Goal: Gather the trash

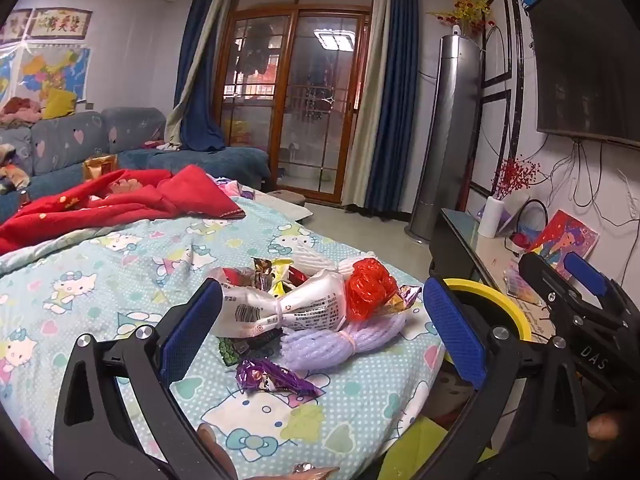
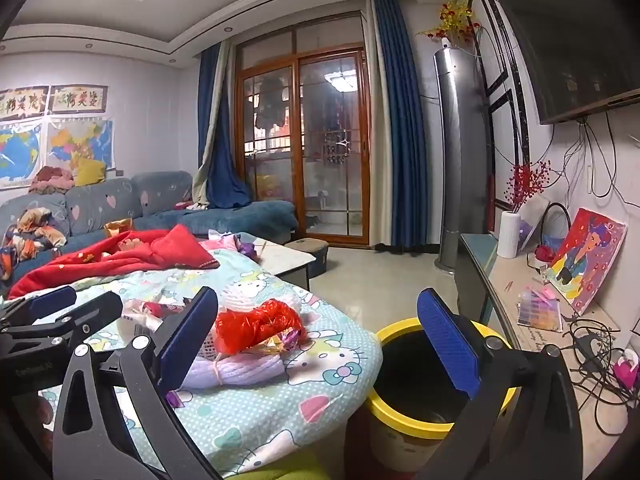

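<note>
Trash pile [image 1: 312,304] sits on Hello Kitty blanket [image 1: 120,280], near its right edge, just beside the yellow-rimmed bin [image 2: 432,380]. Pile contents: white printed plastic bag [image 1: 280,308] w/ barcode, twisted in the middle; crumpled red plastic bag [image 1: 370,288] touching its right end; lavender foam net [image 1: 344,344] under both, at front; purple foil wrapper [image 1: 272,376] a bit apart, nearer the camera; yellow + dark snack wrappers [image 1: 276,272] behind; green-patterned packet partly hidden under the white bag.

L gripper [image 1: 320,328]: fingers spread wide, nothing between the pads, framing the pile from above/front; left finger's tip overlaps the white bag's left end in view — contact cannot tell.

R gripper [image 2: 316,336]: fingers spread wide, empty; left finger over the pile's edge, right finger over the bin's mouth. Bin stands on the floor below the blanket's edge, interior dark.

Beyond: red quilt [image 1: 120,200] bunched at blanket's far end; blue sofa [image 1: 80,140] behind it; TV counter [image 2: 560,320] to the right w/ cables and a painting.
</note>
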